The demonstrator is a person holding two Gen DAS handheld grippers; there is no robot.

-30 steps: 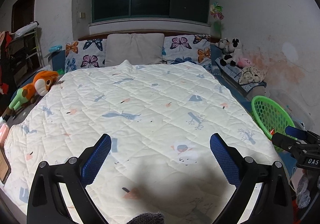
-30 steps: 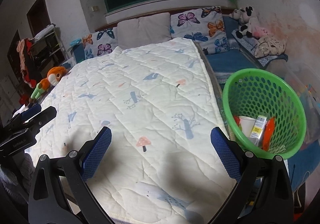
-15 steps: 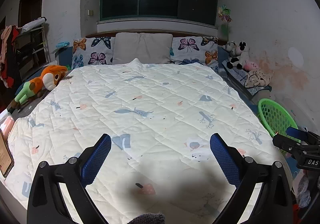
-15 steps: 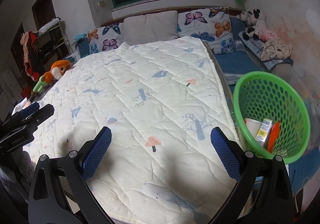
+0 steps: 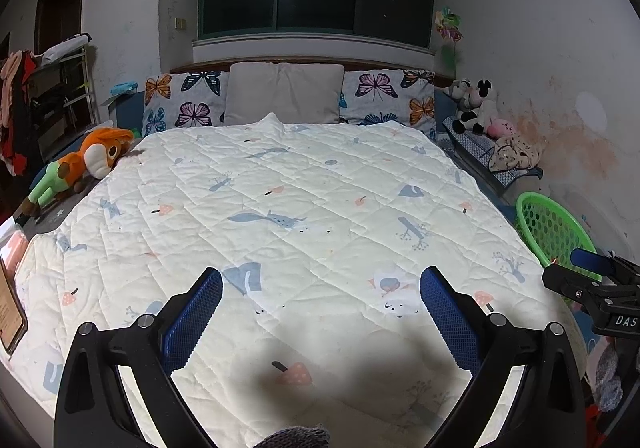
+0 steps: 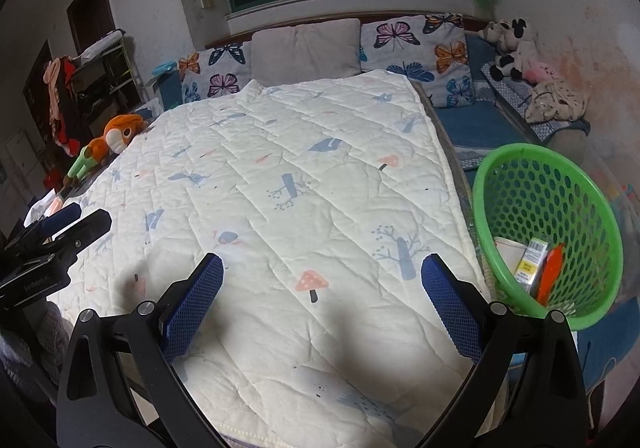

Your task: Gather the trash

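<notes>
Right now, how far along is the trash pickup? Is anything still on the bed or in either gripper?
Mostly done, it seems. The green basket beside the bed already holds a white cup, a small carton and an orange wrapper. In hand: nothing; the left gripper and right gripper are both open and empty. Left: no trash shows on the quilt; the floor is mostly out of view.

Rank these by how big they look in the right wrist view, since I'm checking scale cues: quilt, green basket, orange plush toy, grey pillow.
1. quilt
2. green basket, though nearness inflates it
3. grey pillow
4. orange plush toy
</notes>
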